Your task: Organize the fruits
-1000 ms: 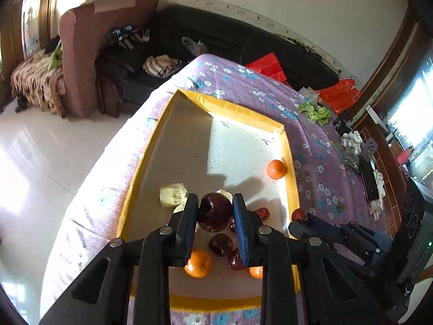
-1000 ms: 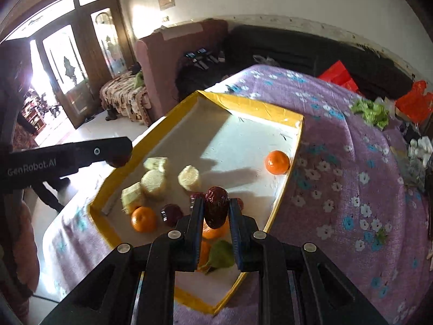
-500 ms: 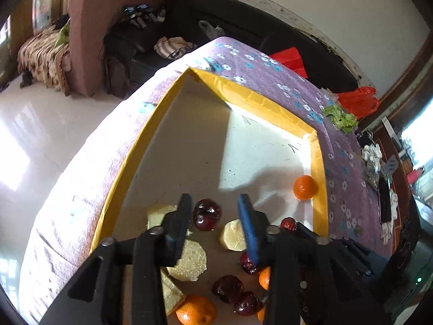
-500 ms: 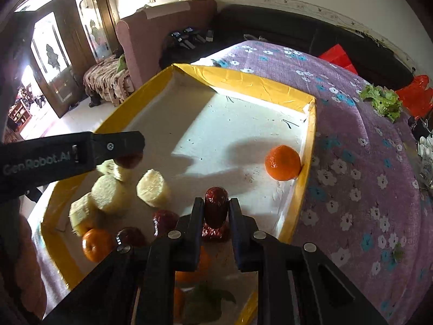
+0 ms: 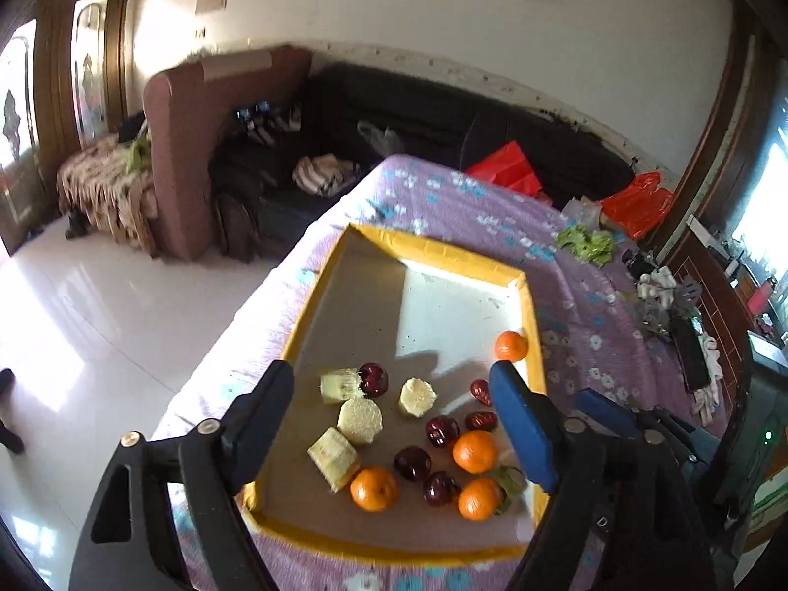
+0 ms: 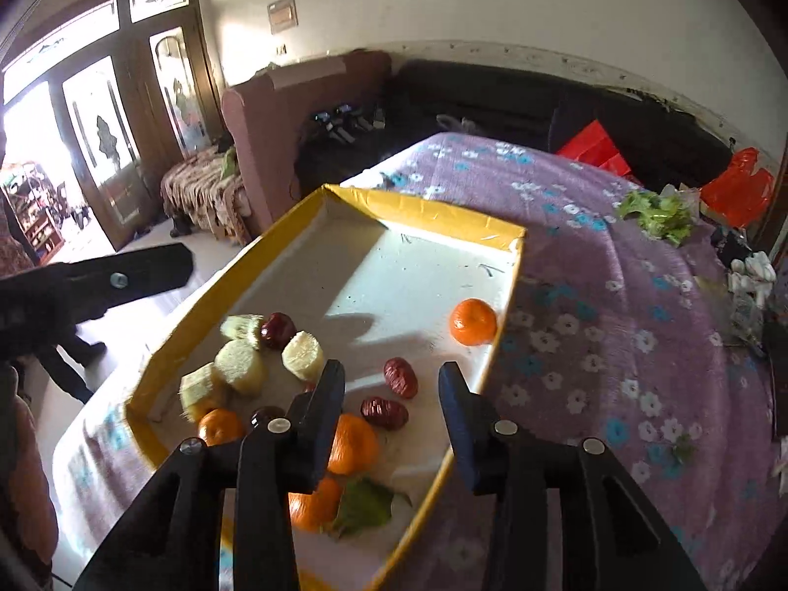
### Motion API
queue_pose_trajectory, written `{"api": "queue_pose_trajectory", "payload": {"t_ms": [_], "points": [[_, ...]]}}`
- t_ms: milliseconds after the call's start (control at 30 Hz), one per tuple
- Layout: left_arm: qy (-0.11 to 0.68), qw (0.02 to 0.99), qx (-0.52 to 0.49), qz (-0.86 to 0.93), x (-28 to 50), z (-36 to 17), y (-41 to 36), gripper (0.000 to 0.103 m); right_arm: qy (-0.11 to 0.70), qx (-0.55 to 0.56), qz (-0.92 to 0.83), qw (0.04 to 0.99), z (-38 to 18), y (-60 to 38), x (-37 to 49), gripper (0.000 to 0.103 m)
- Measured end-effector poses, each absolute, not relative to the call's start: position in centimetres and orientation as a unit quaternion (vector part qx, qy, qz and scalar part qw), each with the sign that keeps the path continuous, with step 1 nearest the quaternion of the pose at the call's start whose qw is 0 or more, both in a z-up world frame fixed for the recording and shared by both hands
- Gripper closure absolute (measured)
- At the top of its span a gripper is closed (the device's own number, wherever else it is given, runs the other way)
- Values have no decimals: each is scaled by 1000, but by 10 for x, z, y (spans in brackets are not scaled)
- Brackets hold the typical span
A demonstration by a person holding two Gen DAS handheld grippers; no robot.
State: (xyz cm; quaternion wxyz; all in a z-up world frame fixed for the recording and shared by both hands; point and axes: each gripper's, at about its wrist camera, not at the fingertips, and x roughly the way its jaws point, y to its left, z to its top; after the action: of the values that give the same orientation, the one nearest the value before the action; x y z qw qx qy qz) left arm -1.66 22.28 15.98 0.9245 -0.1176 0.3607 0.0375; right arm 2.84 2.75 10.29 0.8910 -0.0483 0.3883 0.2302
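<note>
So on my left side, the left gripper [image 5: 394, 423] has its jaws spread wide and pinches nothing, hovering above the near half of the yellow-rimmed tray [image 5: 315, 290] with the fruit lying loose underneath. From that camera I can see four pale cut pieces [image 5: 360, 421] grouped toward the tray's left side, a dark red jujube [image 5: 373, 379] touching the farthest of them, more dark jujubes in the middle, and three oranges [image 5: 374, 488] near the front rim (one with a green leaf beside it). A lone orange [image 5: 511, 345] sits against the right rim, well apart from the rest. Moving right, the right gripper [image 6: 391, 396] is likewise wide apart and holds nothing; two wrinkled red jujubes [image 6: 400, 377] lie on the tray floor between and just beyond its fingers. Its camera shows what the left one hides behind a blue finger: both of those jujubes in full, and the leaf [image 6: 364, 505] lying flat by the near oranges. It also catches the left tool's black finger out past the tray's left edge. Both tools tilt down toward the tray, which rests on a purple flowered cloth [image 6: 615, 325].
</note>
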Motion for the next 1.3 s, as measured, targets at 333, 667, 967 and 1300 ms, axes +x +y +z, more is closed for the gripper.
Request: {"api": "queue_pose_trajectory", "payload": {"t_ms": [333,667,967,1300], "points": [[250,956,-28,149,-156,229,201,12,314,15,240,919,156,-31,-82,39],[56,955,79,280,-265,255,118,0,285,3,243,927,144,-42,-167,22],[74,985,-36,150,-265,230,127,0,288,-3,256,923,134,-38,-181,18],[190,960,-46,201,-212,181,162,0,319,-35,254,912,105,-22,-175,18]]}}
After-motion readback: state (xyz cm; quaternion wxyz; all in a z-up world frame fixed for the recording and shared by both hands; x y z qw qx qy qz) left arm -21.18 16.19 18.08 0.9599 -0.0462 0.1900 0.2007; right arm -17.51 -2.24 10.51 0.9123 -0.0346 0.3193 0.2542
